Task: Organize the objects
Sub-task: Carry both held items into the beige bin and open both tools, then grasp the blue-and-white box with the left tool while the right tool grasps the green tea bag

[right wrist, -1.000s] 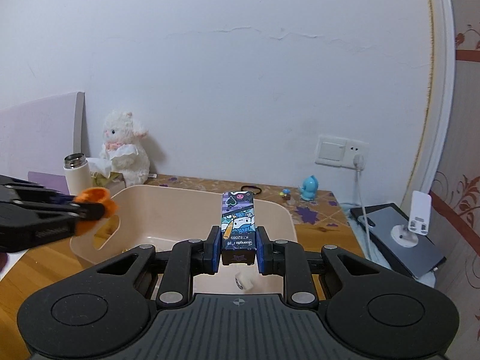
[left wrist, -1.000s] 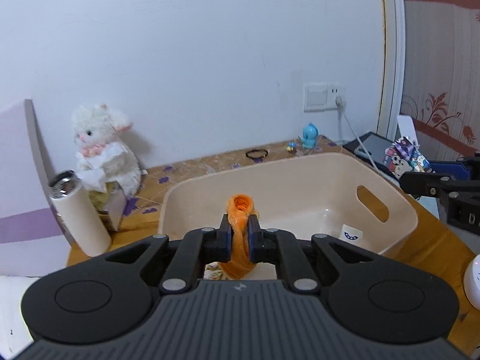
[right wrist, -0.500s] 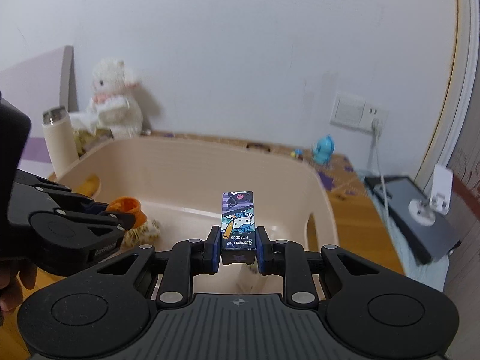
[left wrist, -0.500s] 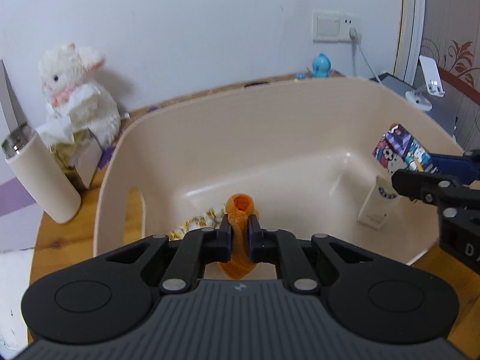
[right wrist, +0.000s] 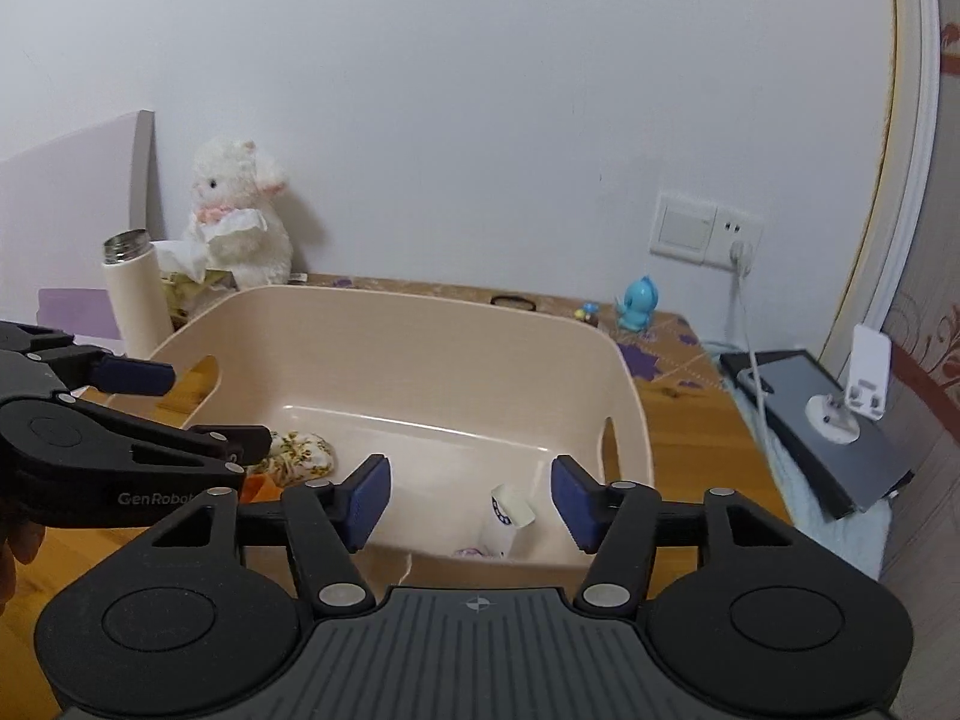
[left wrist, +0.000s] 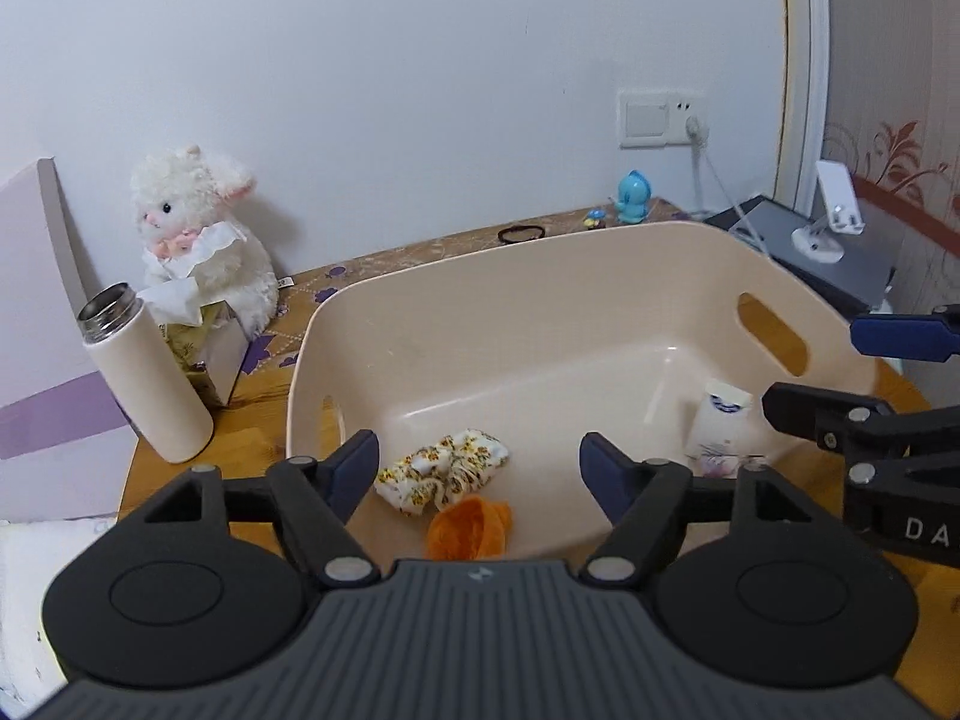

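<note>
A beige plastic basket [left wrist: 600,252] stands on the wooden table; it also shows in the right wrist view [right wrist: 420,312]. Inside lie an orange cloth piece [left wrist: 469,528], a floral fabric scrunchie [left wrist: 441,471] and a white tube [left wrist: 720,420]. The tube [right wrist: 504,519] and the scrunchie [right wrist: 300,453] show in the right wrist view too. My left gripper [left wrist: 480,468] is open and empty above the basket's near left. My right gripper [right wrist: 470,498] is open and empty above the basket's near right. The patterned box is hidden.
A white plush lamb [left wrist: 198,240], a tissue box [left wrist: 210,348] and a white flask [left wrist: 144,378] stand left of the basket. A black hair tie [left wrist: 521,233] and a blue figurine [left wrist: 633,197] sit behind it. A tablet [right wrist: 822,414] and phone stand [right wrist: 864,378] lie right.
Both grippers have opened. The orange cloth dropped from my left gripper into the basket. The patterned box left my right gripper and is out of sight.
</note>
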### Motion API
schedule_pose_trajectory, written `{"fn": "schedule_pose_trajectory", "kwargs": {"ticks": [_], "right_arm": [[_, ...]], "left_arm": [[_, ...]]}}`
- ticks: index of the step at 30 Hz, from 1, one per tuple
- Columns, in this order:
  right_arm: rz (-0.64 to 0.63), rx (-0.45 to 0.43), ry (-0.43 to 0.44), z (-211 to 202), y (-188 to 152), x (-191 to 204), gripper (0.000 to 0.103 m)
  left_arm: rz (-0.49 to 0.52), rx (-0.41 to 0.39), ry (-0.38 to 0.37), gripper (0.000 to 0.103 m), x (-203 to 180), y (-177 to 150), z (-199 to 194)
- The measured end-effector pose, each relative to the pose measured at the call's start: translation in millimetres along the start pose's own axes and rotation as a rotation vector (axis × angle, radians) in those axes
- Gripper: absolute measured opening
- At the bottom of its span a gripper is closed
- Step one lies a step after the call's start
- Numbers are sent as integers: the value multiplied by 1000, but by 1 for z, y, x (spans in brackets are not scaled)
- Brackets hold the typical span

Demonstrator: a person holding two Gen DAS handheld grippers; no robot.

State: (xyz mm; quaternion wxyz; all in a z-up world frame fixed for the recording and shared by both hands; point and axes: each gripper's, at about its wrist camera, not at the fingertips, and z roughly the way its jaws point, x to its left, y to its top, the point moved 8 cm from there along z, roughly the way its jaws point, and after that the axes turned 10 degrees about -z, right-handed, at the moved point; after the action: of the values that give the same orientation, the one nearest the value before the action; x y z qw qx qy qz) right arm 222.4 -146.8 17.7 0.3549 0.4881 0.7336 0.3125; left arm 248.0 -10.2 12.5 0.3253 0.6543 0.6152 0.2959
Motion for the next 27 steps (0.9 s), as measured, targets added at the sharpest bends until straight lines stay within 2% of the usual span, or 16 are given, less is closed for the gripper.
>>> {"fn": "schedule_pose_trajectory", "kwargs": {"ticks": [4,6,14,17,19,21,27], "right_arm": [[-17,-10,-3,-25,-5,4,76],[-28,-3,-1,-32,-11,6,77],[-33,59,4,-44,-47,11,79],[-30,91,19,-43,-64,13,81],[-35,109,29,-41,-73,16,88],[-49,123,28,-38,-82,20,99],[-88,175,47,-26,-104,34,101]], "left_arm": [[-18,-5,9,77,6,-9,-18],[-27,-2,16,82,10,-14,-27],[-21,16,-4,84,16,-44,-50],[-16,48,-5,85,19,-60,-47],[-20,73,-3,85,20,-71,-43],[-27,106,0,85,23,-84,-38],[-19,184,-10,85,21,-118,-21]]}}
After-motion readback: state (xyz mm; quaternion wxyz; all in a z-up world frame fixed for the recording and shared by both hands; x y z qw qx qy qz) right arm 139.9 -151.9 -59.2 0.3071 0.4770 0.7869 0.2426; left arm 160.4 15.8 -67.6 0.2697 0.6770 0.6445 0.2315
